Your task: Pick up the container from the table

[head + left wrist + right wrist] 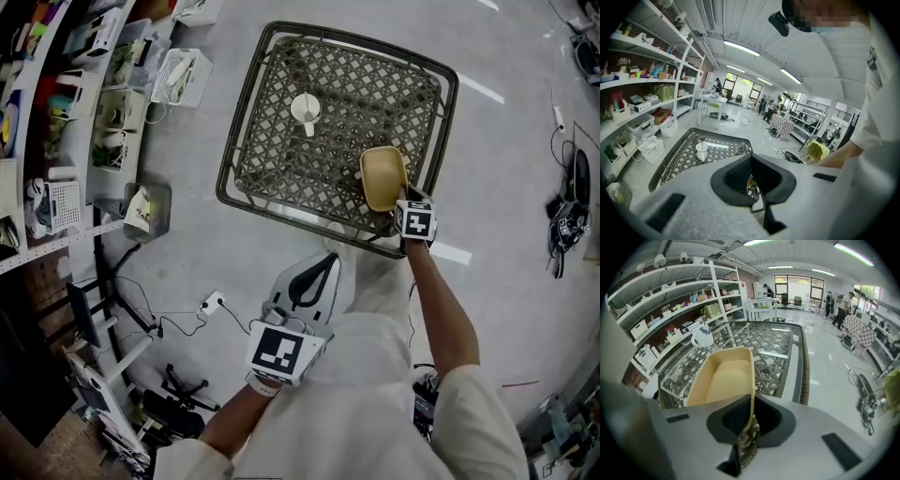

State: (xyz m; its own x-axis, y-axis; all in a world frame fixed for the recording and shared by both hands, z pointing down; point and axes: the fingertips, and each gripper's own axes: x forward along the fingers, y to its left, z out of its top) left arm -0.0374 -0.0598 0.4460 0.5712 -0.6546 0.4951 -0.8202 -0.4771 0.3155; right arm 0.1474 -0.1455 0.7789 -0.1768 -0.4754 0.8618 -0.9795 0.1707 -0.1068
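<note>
A tan rectangular container [382, 176] [724, 380] sits on the dark lattice table [246, 141] near its front right corner. My right gripper [405, 195] [751, 400] reaches down to the container's near right side, and its jaws are shut on the thin wall there. The wall runs straight between the pads in the right gripper view. My left gripper [317, 267] [751, 160] hangs off the table's near edge, over the floor, with its jaws together and nothing between them.
A white cup [306, 111] [701, 150] [702, 338] stands near the middle of the table. Shelves with bins [56, 112] line the left side. A power strip with cables [214, 302] lies on the floor by my left side.
</note>
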